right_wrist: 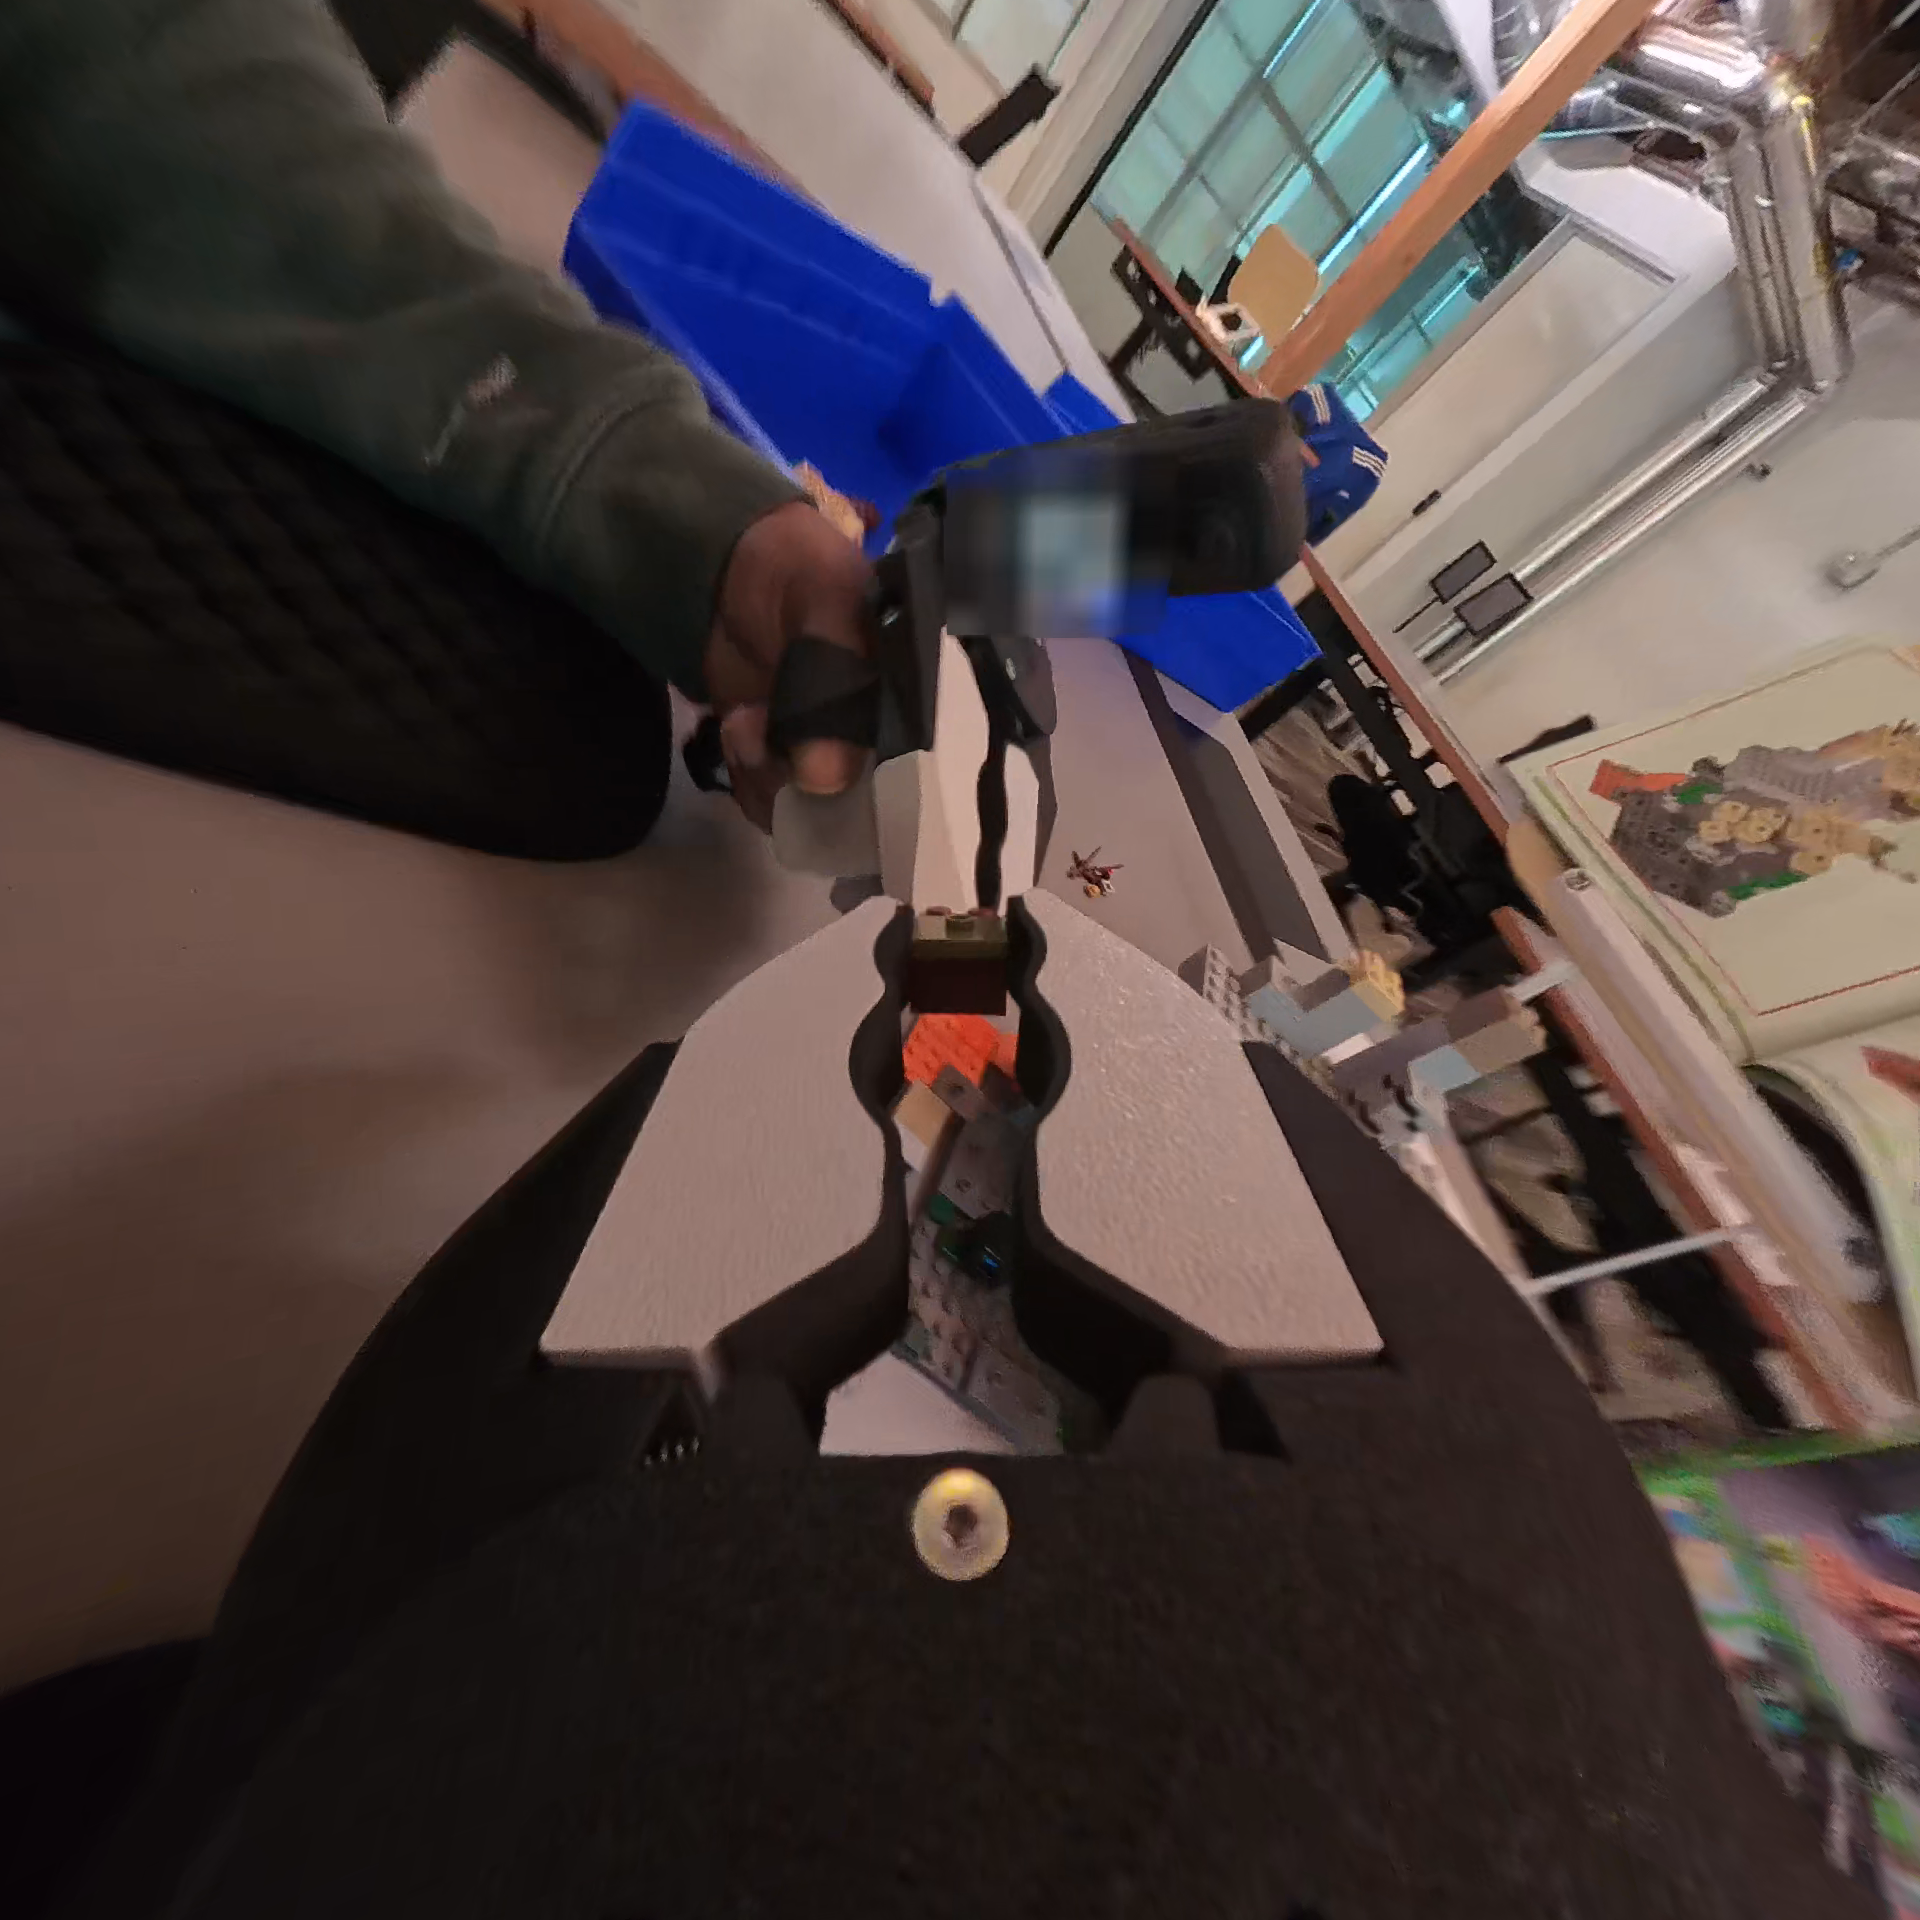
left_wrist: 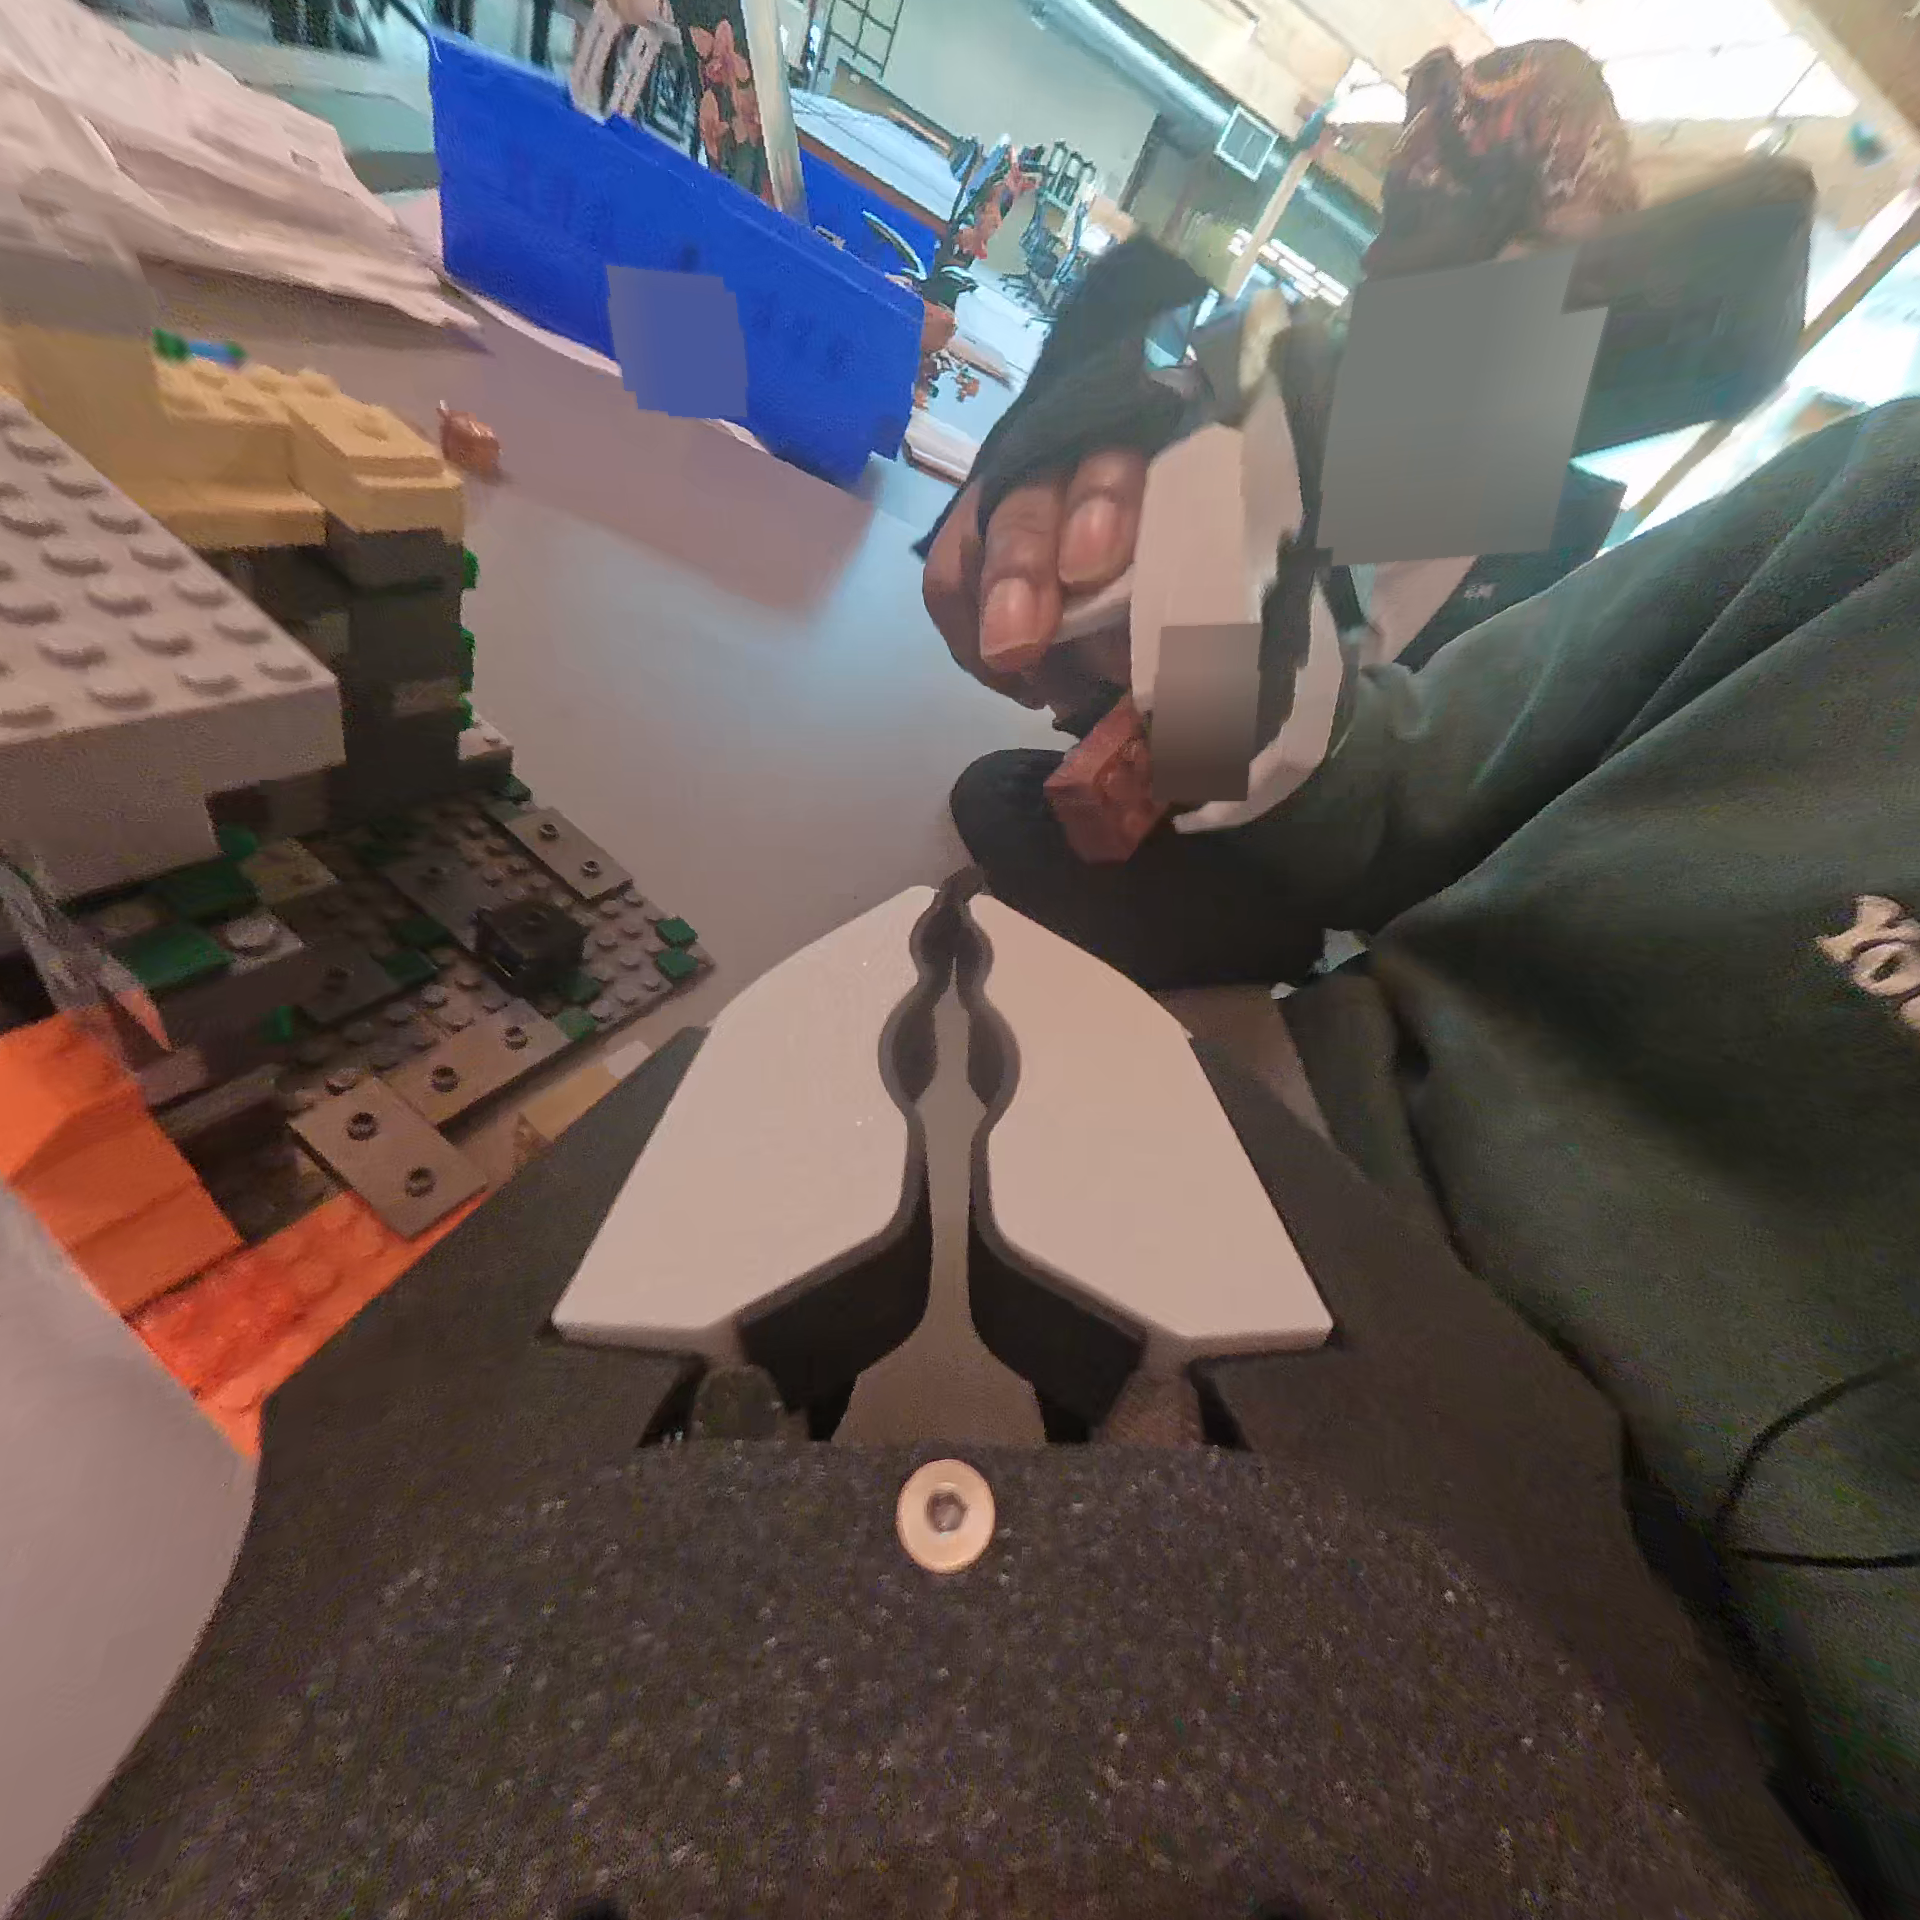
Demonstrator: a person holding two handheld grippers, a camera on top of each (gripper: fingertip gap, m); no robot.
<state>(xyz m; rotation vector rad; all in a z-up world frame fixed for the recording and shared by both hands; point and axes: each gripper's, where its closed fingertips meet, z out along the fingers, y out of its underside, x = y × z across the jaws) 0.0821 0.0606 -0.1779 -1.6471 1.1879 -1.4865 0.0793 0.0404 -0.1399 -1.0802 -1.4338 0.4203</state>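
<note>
My left gripper point(left_wrist: 961, 899) is shut with nothing visible between its pads. It hovers over the grey table point(left_wrist: 675, 675), to the right of a brick build point(left_wrist: 416, 987) with dark plates, tan bricks and an orange base. My right gripper point(right_wrist: 958, 935) is shut on a small brick stack point(right_wrist: 958, 971), an olive plate on a dark red-brown brick. The stack also shows in the left wrist view point(left_wrist: 1101, 795), reddish brown, just beyond the left tips. In the right wrist view the left gripper's shut tips point(right_wrist: 1000, 883) sit just behind the stack. The build point(right_wrist: 966, 1143) lies below.
A blue bin point(left_wrist: 623, 260) stands at the back of the table. A small brown piece point(left_wrist: 470, 436) lies loose near the build. Papers point(left_wrist: 208, 177) lie at the far left. A person's green sleeve point(left_wrist: 1558, 935) fills the right. A black cushion point(right_wrist: 260, 623) lies at the left. The tips of one gripper are about 4 cm away from the tips of the other.
</note>
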